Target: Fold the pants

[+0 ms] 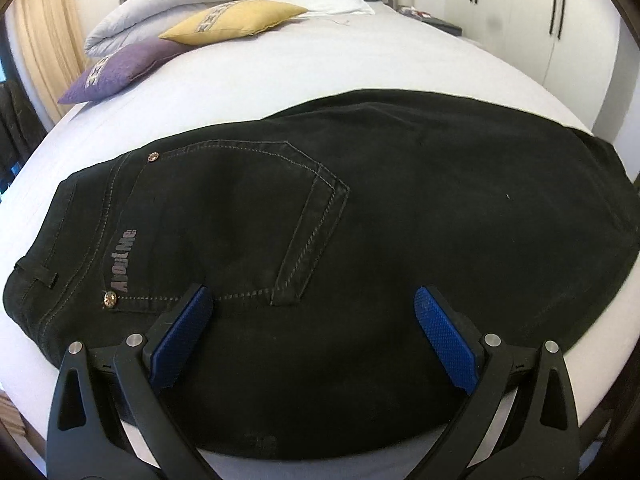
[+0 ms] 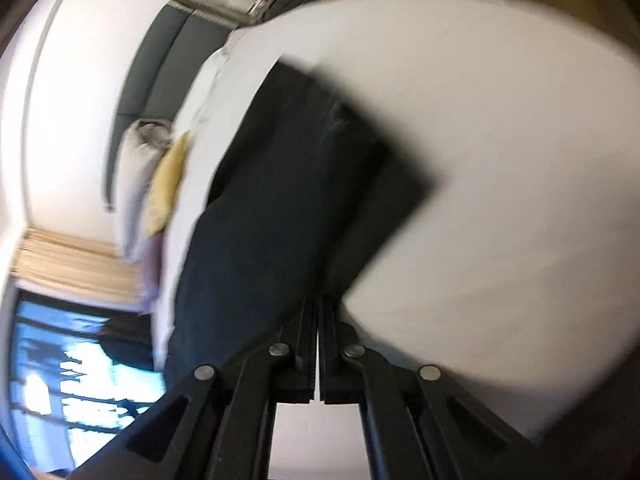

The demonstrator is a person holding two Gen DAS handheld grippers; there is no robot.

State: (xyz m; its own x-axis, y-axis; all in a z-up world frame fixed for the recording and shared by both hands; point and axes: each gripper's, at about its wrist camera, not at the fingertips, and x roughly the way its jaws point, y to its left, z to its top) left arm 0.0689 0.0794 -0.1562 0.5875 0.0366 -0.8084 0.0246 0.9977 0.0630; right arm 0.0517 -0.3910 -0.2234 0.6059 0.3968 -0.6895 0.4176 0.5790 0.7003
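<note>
The black pants are laid flat on the white bed, already doubled leg over leg, with the waistband at the left of the left wrist view, the back pocket facing up, and the legs running off to the right. That left-to-right long axis is what the next fold is judged to turn on. The left gripper is held just above the near edge of the seat area, its blue pads spread wide, nothing caught between them, the pocket's lower seam lying just beyond the left pad. It is pointed straight across the cloth toward the cushions, a yellow cushion and a purple cushion, well beyond the far edge. In the right wrist view, heavily blurred and rolled hard onto its side, the pants are seen stretching away from the right gripper, the leg end ending in a squared corner on the sheet. The right gripper's fingers are pressed together with only a thin bright slit between them; whether a fabric edge is pinched there cannot be told, since the dark cloth meets the tips in blur. The waist end is nearer the left gripper, the leg end nearer the right, so a hem-to-waist fold is judged likely to be led by the right hand.
</note>
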